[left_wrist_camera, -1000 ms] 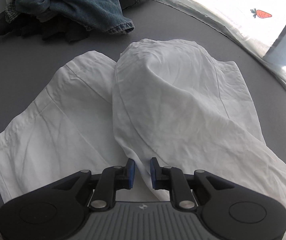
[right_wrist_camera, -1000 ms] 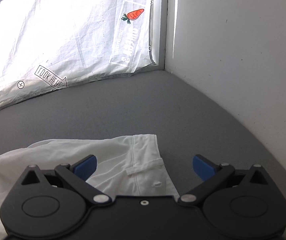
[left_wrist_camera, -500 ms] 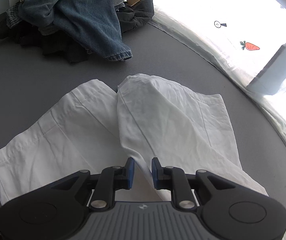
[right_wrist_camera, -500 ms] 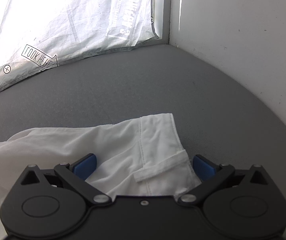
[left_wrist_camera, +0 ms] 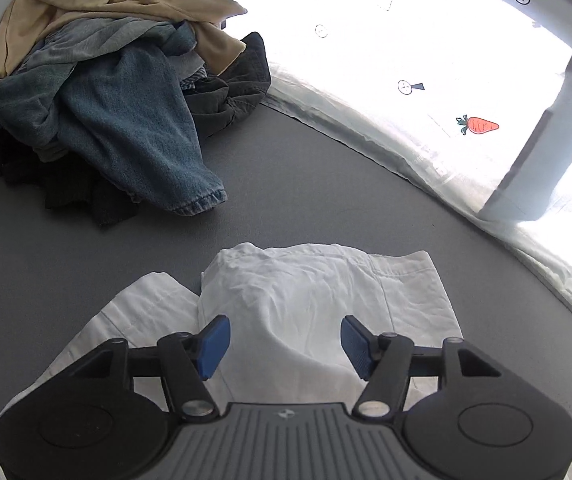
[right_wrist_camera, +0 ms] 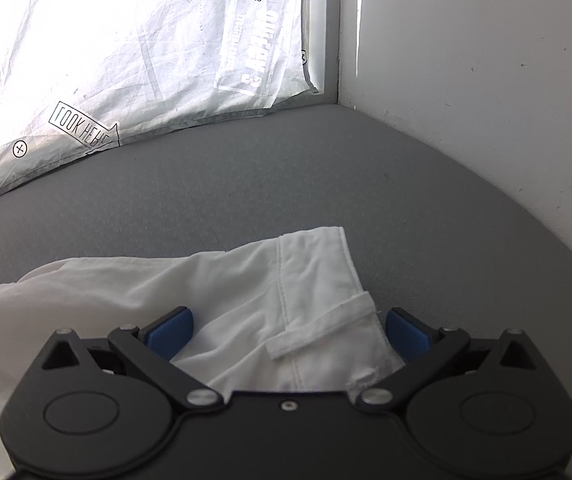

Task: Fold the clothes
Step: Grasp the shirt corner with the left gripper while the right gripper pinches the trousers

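Release is the change: a second ago the left gripper (left_wrist_camera: pixel 282 344) had its blue pads pinched nearly together on a raised fold of the white trousers (left_wrist_camera: pixel 317 300); now its jaws stand wide with nothing between them, and the cloth that was lifted lies flatter ahead of it, one layer doubled over the other. I judge that one fold has been laid down and let go. The right gripper (right_wrist_camera: pixel 287 332) is also spread wide, as it was, empty, with the waistband end and its belt loop (right_wrist_camera: pixel 321 328) lying between and under its fingers. Just ahead of that hem the grey surface (right_wrist_camera: pixel 246 200) runs bare to the printed sheet (right_wrist_camera: pixel 126 60) and the wall corner, so there is room forward and to the right. Ahead and to the left of the left gripper, well apart from the trousers, sits the pile of clothes (left_wrist_camera: pixel 118 92), which limits sweep that way.
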{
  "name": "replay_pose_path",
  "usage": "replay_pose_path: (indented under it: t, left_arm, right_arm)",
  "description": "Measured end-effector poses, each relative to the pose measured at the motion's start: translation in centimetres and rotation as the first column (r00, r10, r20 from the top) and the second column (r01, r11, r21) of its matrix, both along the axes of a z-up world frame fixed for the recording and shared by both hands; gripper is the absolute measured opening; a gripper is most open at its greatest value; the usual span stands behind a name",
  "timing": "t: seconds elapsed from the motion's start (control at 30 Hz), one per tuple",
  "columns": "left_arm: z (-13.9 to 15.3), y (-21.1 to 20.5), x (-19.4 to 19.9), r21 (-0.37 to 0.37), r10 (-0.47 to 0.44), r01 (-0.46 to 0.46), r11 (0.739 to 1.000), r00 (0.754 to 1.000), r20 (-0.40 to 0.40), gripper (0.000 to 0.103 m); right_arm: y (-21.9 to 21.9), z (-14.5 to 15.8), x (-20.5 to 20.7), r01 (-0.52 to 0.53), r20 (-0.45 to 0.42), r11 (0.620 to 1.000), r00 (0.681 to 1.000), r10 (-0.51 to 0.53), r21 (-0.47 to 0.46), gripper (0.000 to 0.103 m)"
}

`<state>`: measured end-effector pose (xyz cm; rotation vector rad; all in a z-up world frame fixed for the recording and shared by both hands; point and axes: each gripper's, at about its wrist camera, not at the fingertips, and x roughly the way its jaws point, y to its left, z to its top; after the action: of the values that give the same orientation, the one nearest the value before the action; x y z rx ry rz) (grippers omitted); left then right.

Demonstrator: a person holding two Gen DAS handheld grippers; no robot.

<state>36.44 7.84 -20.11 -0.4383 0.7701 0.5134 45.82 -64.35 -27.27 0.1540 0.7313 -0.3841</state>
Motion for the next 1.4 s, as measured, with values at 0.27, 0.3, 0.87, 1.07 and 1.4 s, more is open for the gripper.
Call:
replay_pose_path:
  t: [0.27, 0.3, 0.87, 1.07, 1.4]
  left_arm:
    - [-1.1, -4.3, 10.3, 0.139, -0.249, 0.26, 0.956, 0.964, -0.09, 0.076]
    - [-1.3, -4.9, 11.4, 0.153, -0.277, 0.289, 0.945, 0.956, -0.098, 0.076]
    - [-6.7, -7.6, 20.1, 0.116, -0.34, 0.359, 0.926, 0.928, -0.153, 0.019]
    - [-3.8, -7.5, 19.4, 0.189, -0.261, 0.273, 0.943, 0.961, -0.089, 0.003]
    - [8.3, 1.3, 20.4, 0.256, 0.033, -0.088, 0.963, 0.977, 0.208, 0.002]
  right_arm:
    - [0.0, 0.0, 0.0, 0.0, 0.006, 1.0, 1.0, 0.0, -0.002, 0.103]
    - [0.0, 0.0, 0.0, 0.0, 0.006, 1.0, 1.0, 0.0, -0.002, 0.103]
    - [-2.0, 2.3, 2.8, 0.084, -0.15, 0.983, 0.987, -0.06, 0.161, 0.078]
    - [-4.7, 3.9, -0.3, 0.175, -0.026, 0.918, 0.984, -0.177, 0.357, 0.028]
    - [-5.7, 8.2, -1.5, 0.197, 0.133, 0.921, 0.958, -0.253, 0.335, 0.022]
